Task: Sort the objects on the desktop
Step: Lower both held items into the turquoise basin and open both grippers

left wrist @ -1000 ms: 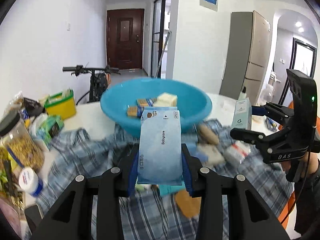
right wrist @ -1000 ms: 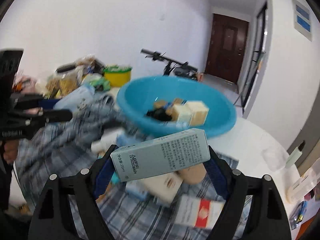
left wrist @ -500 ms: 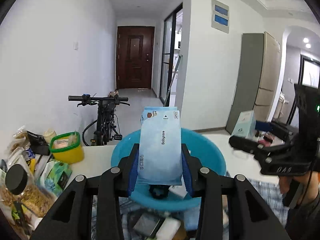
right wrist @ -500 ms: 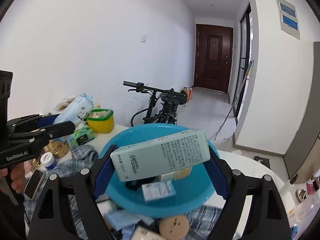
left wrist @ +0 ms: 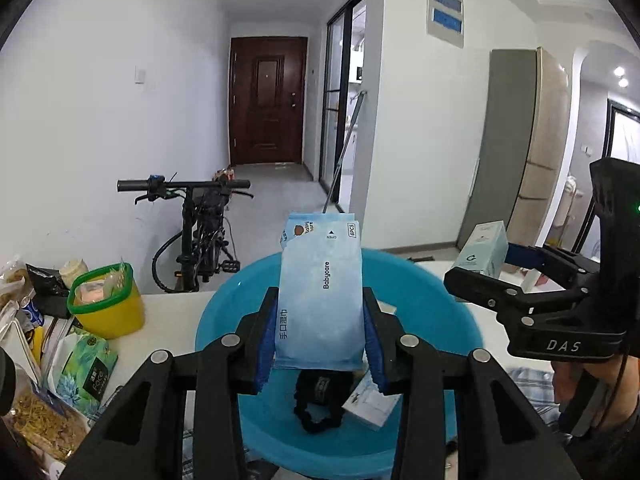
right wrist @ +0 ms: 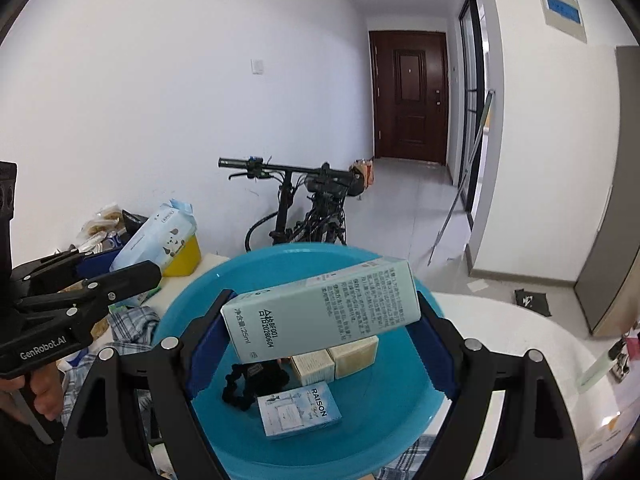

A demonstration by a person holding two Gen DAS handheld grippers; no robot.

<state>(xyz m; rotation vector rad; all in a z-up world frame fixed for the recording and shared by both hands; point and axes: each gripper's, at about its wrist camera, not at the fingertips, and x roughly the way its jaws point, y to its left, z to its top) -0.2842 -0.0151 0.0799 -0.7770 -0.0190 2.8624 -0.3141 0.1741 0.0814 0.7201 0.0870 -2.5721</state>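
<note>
My left gripper [left wrist: 320, 344] is shut on a light blue Babycare wipes pack [left wrist: 320, 300] and holds it upright over the blue basin [left wrist: 424, 284]. My right gripper [right wrist: 320, 344] is shut on a pale green carton [right wrist: 324, 316], held sideways over the same basin [right wrist: 192, 312]. In the basin lie a black hair tie [right wrist: 252, 384], a small RAISON box [right wrist: 300, 410] and two cream boxes [right wrist: 334, 360]. The right gripper with its carton [left wrist: 486, 250] shows at the right of the left wrist view; the left gripper with the wipes pack [right wrist: 160, 240] shows at the left of the right wrist view.
A yellow tub with a green rim [left wrist: 106, 304], a green tissue pack [left wrist: 86, 368] and snack bags crowd the table's left. A plaid cloth [right wrist: 132, 324] lies under the basin. A bicycle [left wrist: 200, 232] stands behind the white table [right wrist: 520, 336].
Both grippers have risen from low over the plaid cloth and moved forward over the basin, each still holding its item. The view now looks down into the basin.
</note>
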